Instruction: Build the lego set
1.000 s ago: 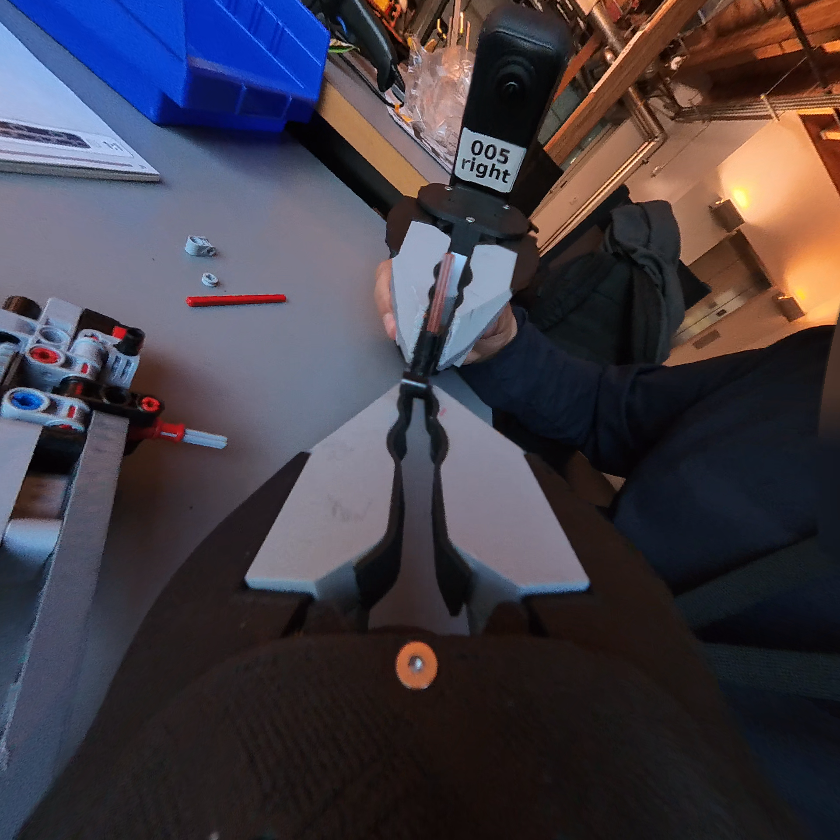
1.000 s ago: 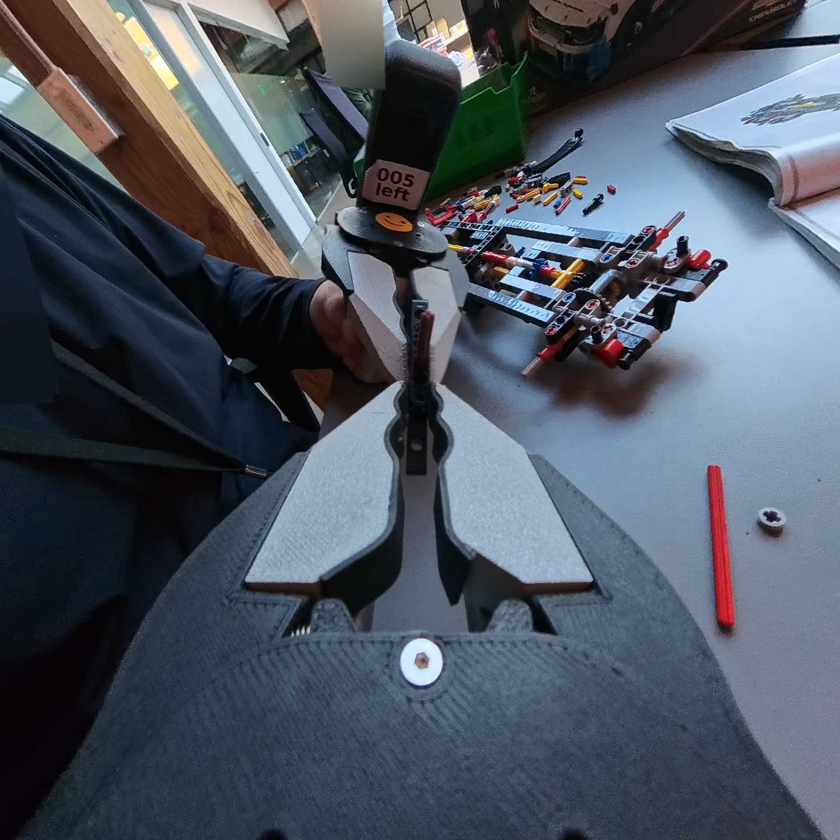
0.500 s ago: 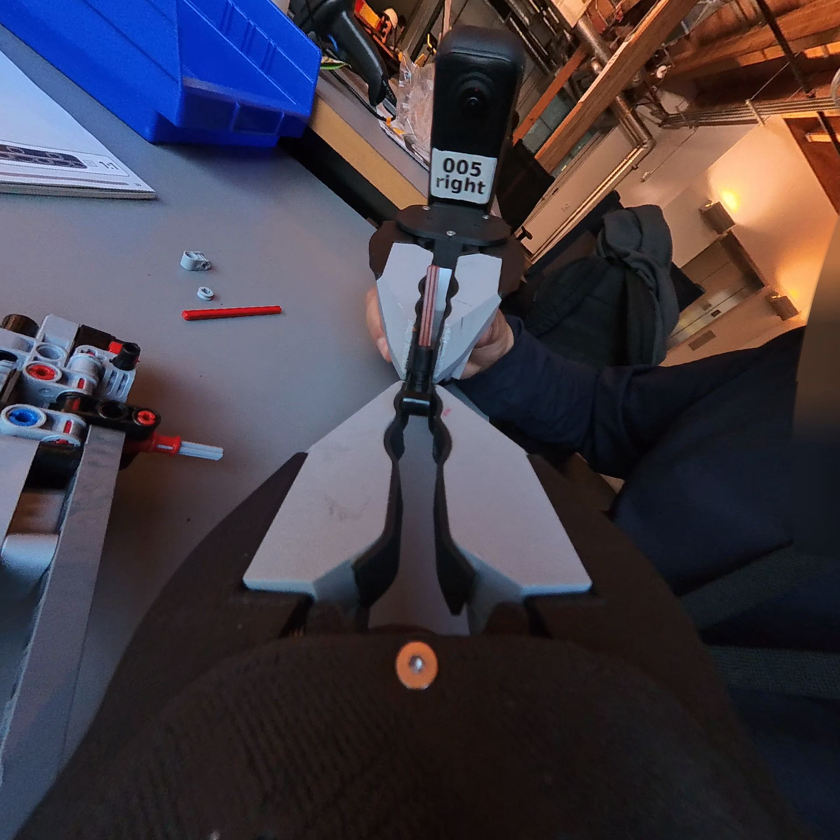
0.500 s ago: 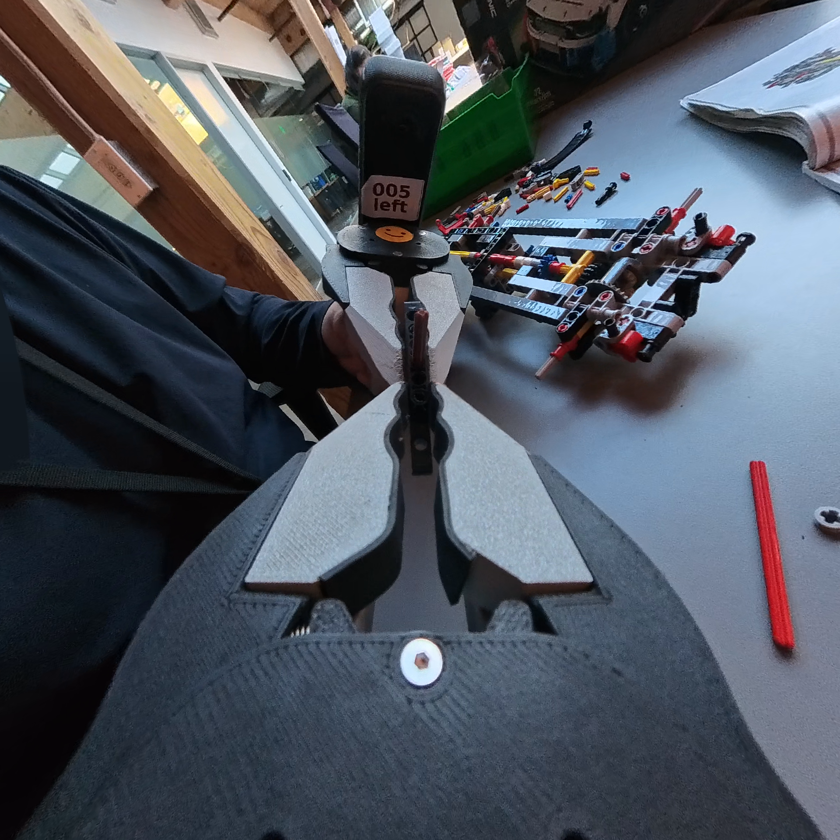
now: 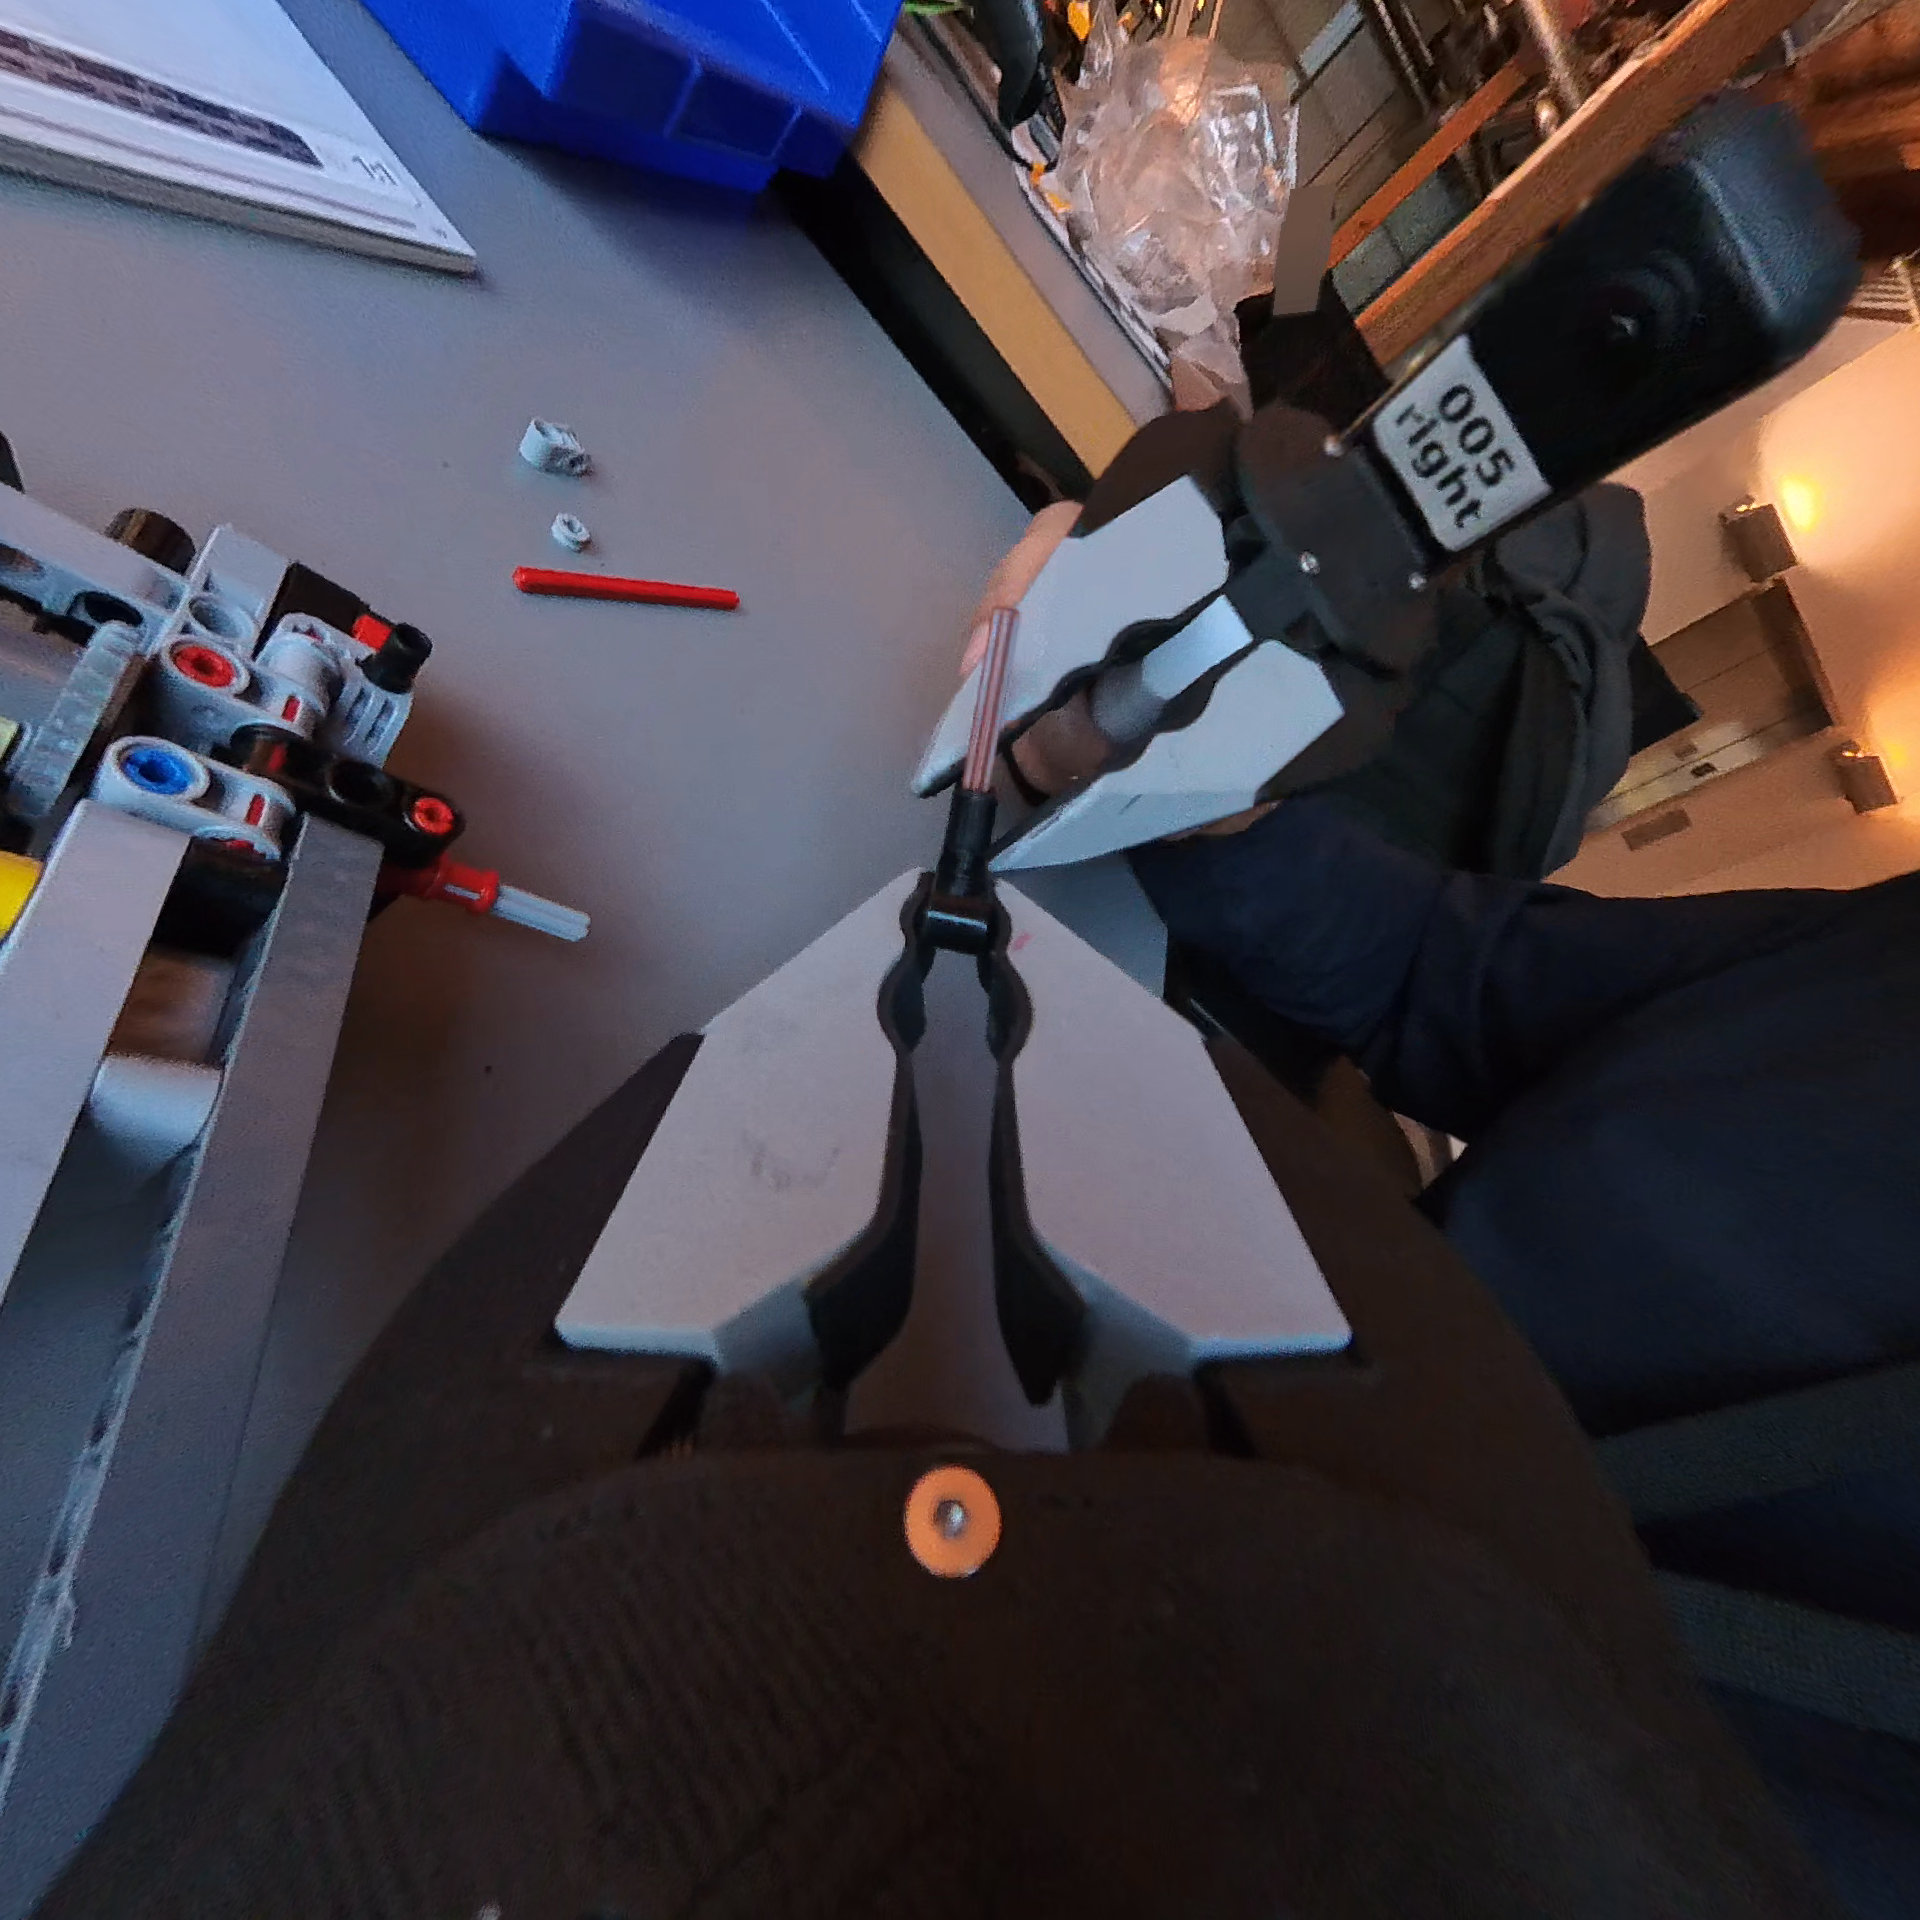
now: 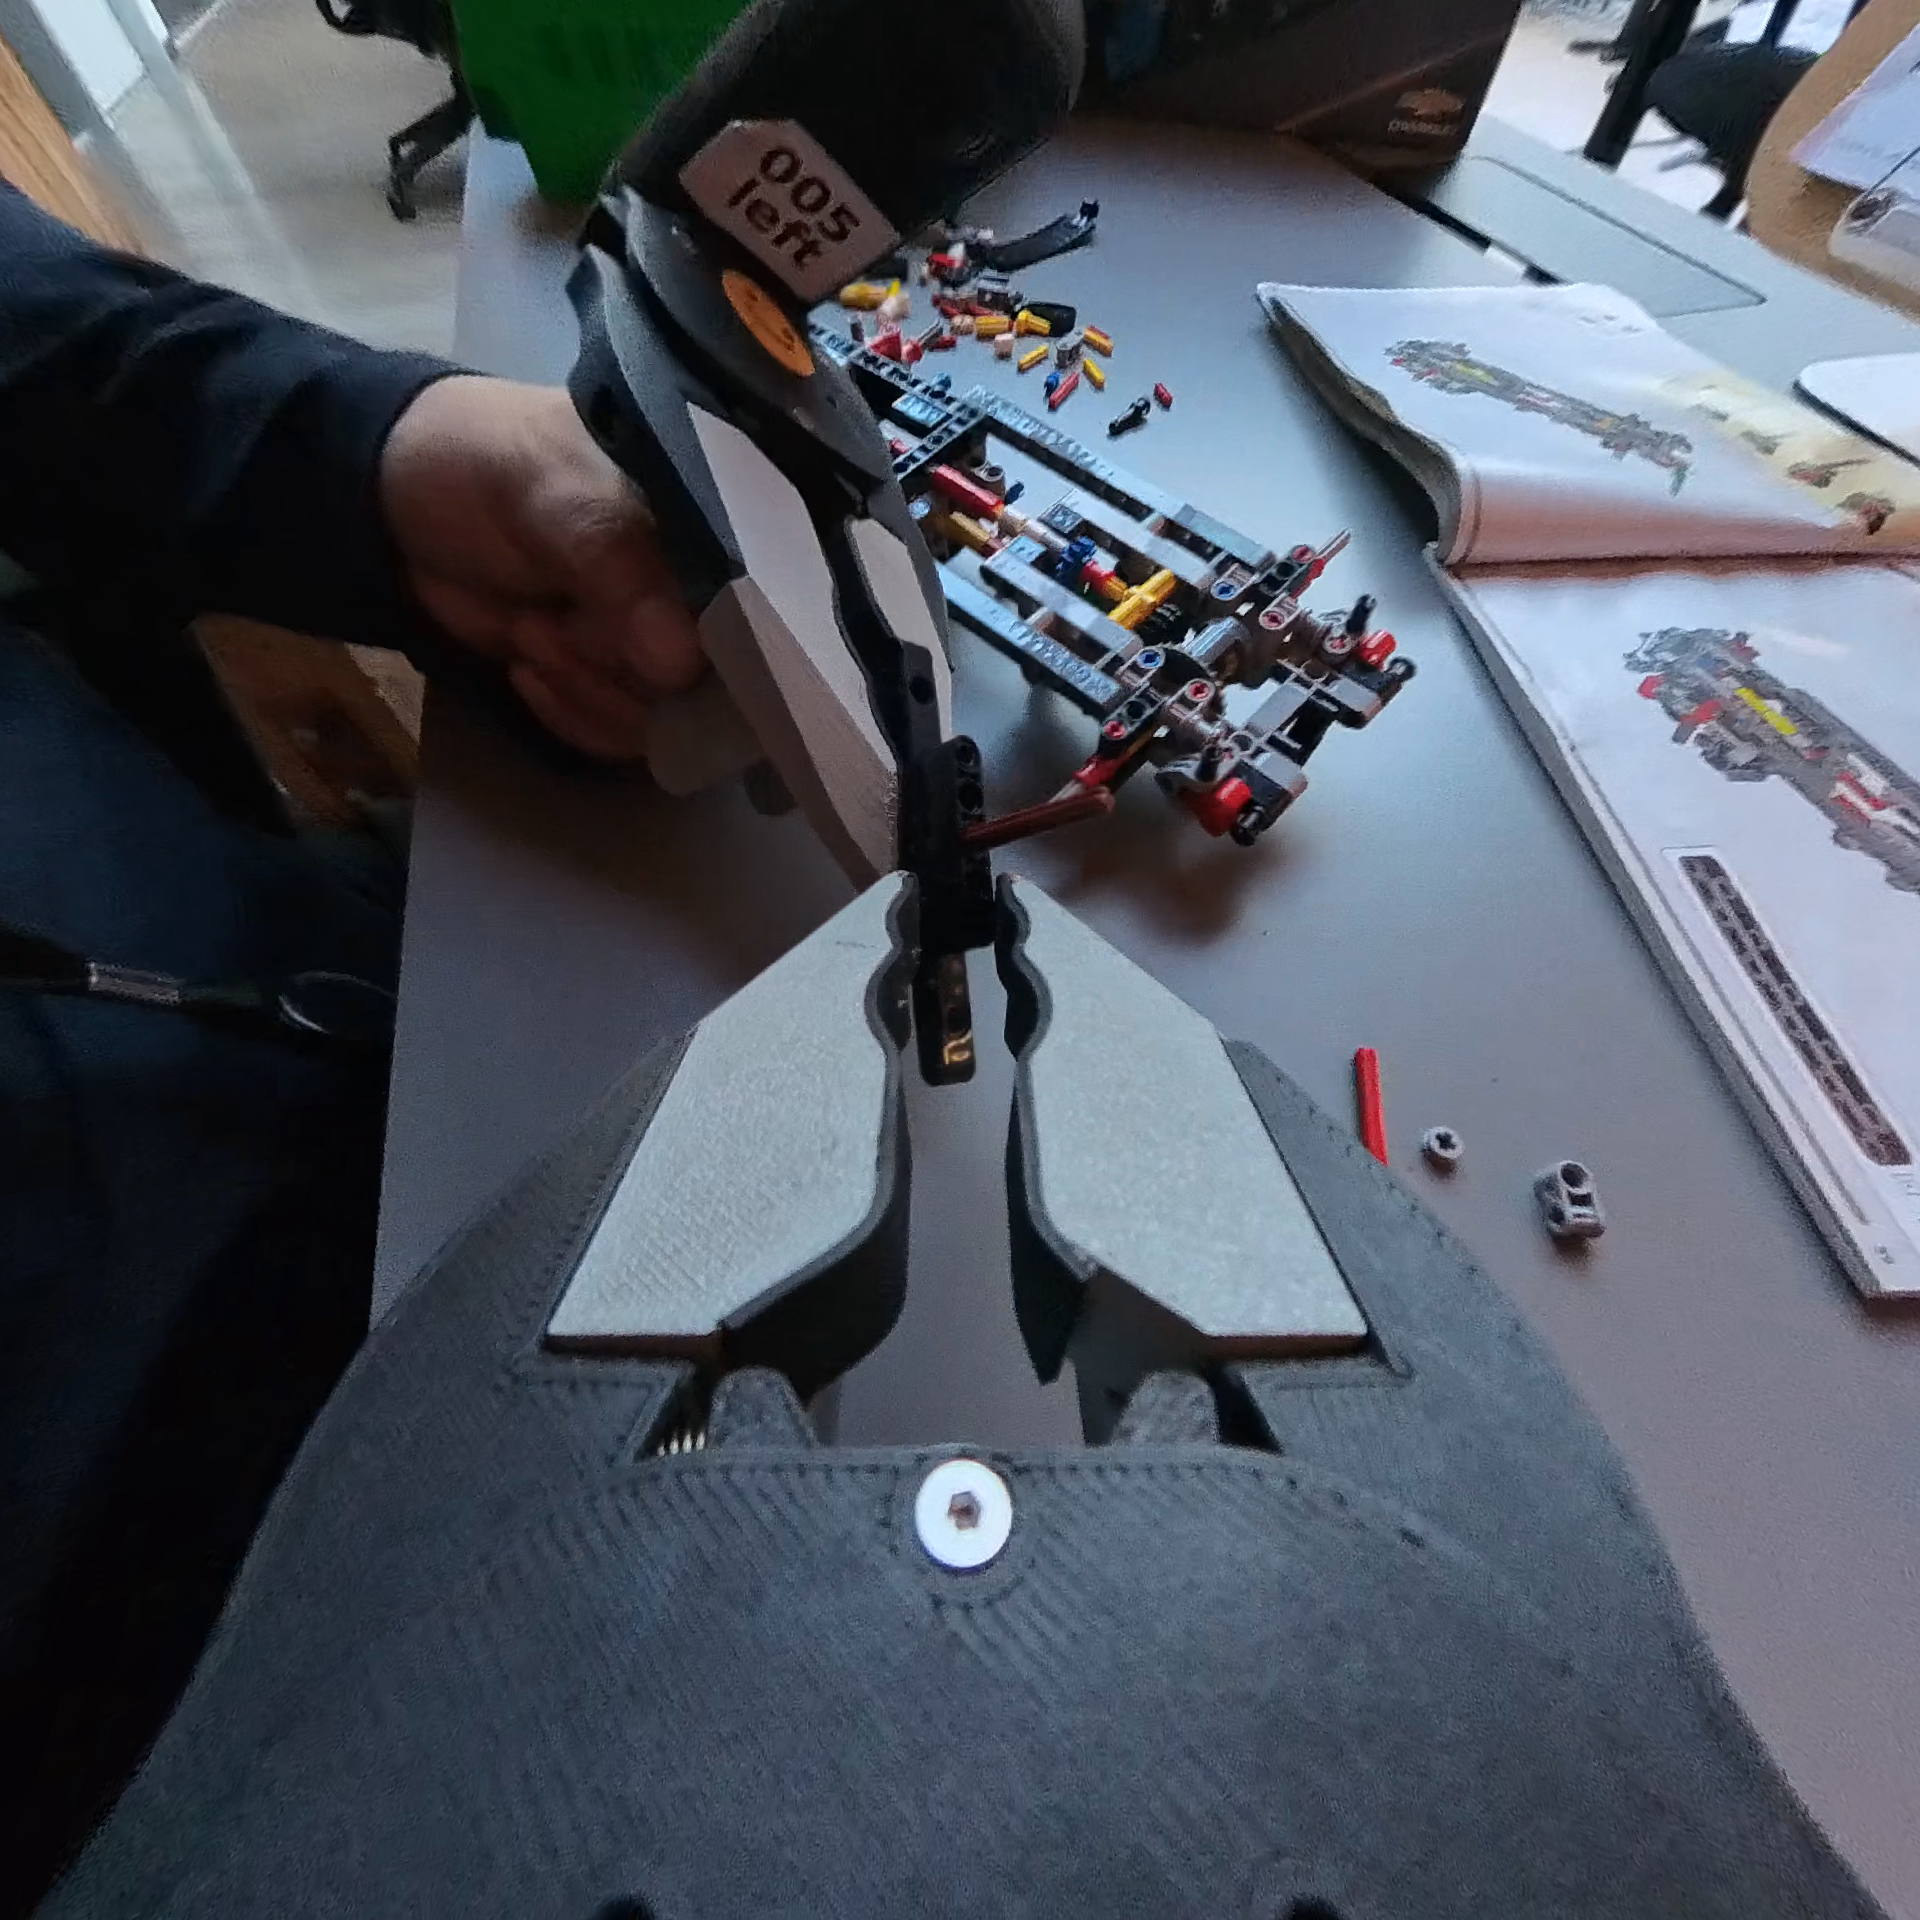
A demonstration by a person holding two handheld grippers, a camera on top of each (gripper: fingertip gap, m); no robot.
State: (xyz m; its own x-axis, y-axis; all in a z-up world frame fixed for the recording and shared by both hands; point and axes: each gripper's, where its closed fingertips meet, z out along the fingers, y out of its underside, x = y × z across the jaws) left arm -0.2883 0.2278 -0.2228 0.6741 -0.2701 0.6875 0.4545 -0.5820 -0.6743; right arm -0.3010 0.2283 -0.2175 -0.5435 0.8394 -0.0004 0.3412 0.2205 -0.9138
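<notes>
— What has the left gripper (image 5: 956,920) got?
— Its tips are pinched tight on the end of a black beam (image 5: 961,868) with a row of holes. A brownish axle (image 5: 987,707) sticks out of one hole, away from the gripper.
— And the right gripper (image 6: 948,914)?
— It faces the left one, tip to tip. The same beam stands between its pads, but the jaws are a little apart and a sliver of gap shows on one side, so it has no hold.
— Where is all this?
— In the air, just over the near edge of the grey counter (image 5: 675,364).
— What lies beyond?
— A red rod (image 5: 623,589) and two small grey pieces (image 5: 569,530), near each other. Farther on sits a part-built model (image 6: 1174,623) of beams and pins, with an open booklet (image 6: 1558,447) beside it.
— At the back?
— A scatter of loose coloured pieces (image 6: 997,322), a blue bin (image 5: 665,83) and a green bin (image 6: 561,83).
</notes>
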